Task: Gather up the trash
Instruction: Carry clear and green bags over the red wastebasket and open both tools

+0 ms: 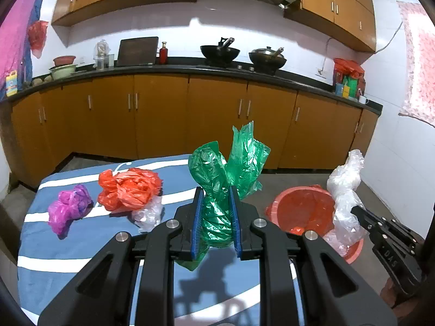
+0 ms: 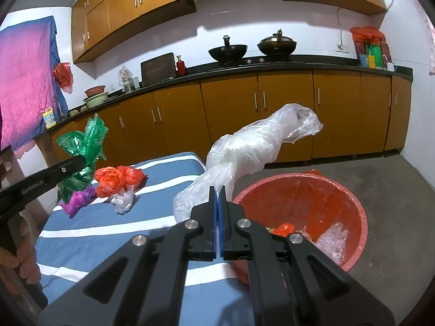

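My left gripper is shut on a crumpled green plastic bag, held above the blue striped table; the same green plastic bag shows at the left of the right wrist view. My right gripper is shut on a clear plastic bag, which hangs over the edge of a red basin lined with red plastic. That clear plastic bag and the red basin appear at the right of the left wrist view. On the table lie an orange bag, a purple bag and a small clear bag.
The basin stands on a grey concrete floor right of the table and holds some scraps. Orange kitchen cabinets with a black counter run along the back. A person's hand grips the left tool's handle.
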Demonstrator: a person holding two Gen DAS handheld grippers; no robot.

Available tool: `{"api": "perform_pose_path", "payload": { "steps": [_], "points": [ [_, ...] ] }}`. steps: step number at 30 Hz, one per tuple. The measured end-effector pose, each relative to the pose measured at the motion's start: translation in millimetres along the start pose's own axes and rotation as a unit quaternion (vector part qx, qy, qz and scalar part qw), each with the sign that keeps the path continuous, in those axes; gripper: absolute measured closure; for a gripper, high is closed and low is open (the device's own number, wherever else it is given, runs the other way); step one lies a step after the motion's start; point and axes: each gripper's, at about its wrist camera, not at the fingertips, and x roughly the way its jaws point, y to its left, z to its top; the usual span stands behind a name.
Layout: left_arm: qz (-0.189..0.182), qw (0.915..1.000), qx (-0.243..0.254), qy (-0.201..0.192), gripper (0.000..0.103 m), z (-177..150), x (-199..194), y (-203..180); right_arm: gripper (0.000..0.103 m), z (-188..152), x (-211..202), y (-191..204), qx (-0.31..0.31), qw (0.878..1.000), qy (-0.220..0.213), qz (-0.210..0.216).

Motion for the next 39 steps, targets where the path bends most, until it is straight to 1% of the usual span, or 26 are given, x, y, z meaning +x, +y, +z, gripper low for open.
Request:
{"api": "perform_pose_path", "payload": {
  "steps": [5, 9, 16, 22, 31, 39],
  "points": [
    [-0.011, 0.9999, 0.004, 0.001, 0.084, 0, 3, -13, 0.1, -1, -4, -8, -0.002, 1.0, -0.003, -0.007],
    [-0.025, 0.9997, 0.005, 0.005, 0.084, -1, 9, -26, 0.1, -3, -9, -23, -0.008, 1.0, -0.006, -0.025],
    [-0.057, 0.9982, 0.012, 0.013, 0.084, -3, 23, -62, 0.1, -7, -7, -57, 0.009, 0.999, 0.002, -0.052],
    [-0.074, 0.9968, 0.02, 0.022, 0.084, -6, 37, -93, 0.1, -13, -2, -81, 0.013, 0.998, 0.012, -0.067],
    [-0.091, 0.994, 0.032, 0.05, 0.084, -19, 71, -128, 0.1, -20, 17, -108, 0.011, 0.997, 0.032, -0.072],
    [-0.098, 0.9915, 0.044, 0.074, 0.084, -30, 101, -143, 0.1, -28, 34, -121, 0.012, 0.997, 0.045, -0.067]
  ]
}}
